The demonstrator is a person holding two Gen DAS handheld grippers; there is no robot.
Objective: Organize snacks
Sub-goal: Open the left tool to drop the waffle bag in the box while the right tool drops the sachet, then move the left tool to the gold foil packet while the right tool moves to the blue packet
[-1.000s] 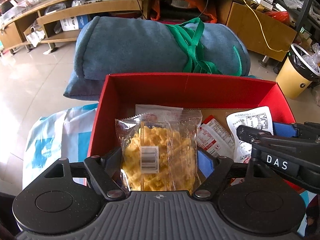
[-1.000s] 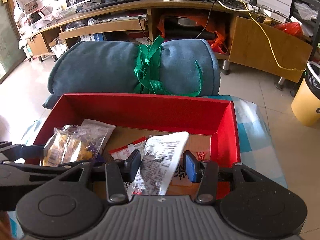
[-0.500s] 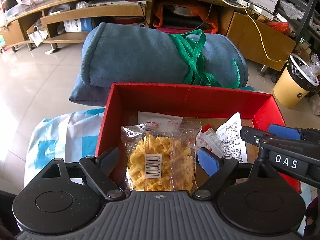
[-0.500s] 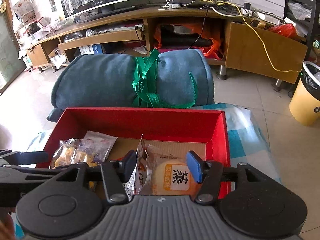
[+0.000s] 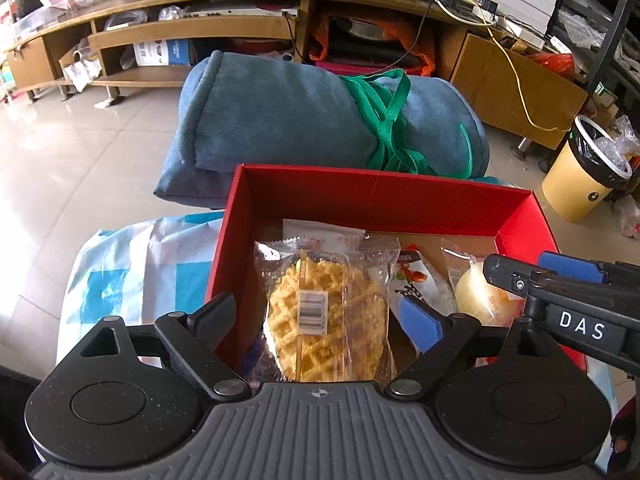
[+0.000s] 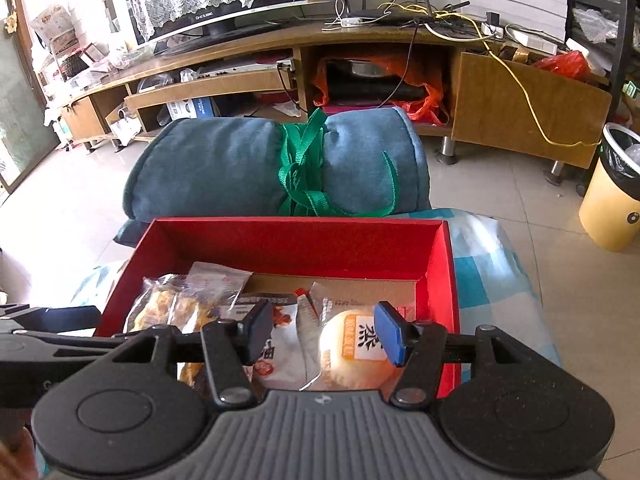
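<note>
A red box [image 5: 380, 184] [image 6: 296, 224] holds several snack packets. A clear packet of yellow waffle snack [image 5: 324, 312] [image 6: 160, 308] lies at its left side. My left gripper [image 5: 316, 304] hovers over it, its jaws opening, and the pads stand clear of the wrapper on both sides. A round bun packet [image 6: 352, 356] [image 5: 476, 296] lies at the box's right, with a white-and-red packet [image 6: 276, 344] beside it. Above the bun, my right gripper [image 6: 323, 312] is open and grips nothing. Its fingers [image 5: 512, 280] cross the right edge of the left wrist view.
The box sits on a blue-and-white cloth [image 5: 132, 276]. A rolled blue blanket [image 5: 288, 120] tied with green strap lies just behind it. A yellow bin [image 5: 580, 184] stands on the tiled floor to the right, and a long wooden cabinet [image 6: 520, 104] runs along the back.
The left jaws widened away from the waffle packet. The right gripper let go of the white packet, which dropped flat into the box with its bun side up. Both grippers lifted slightly.
</note>
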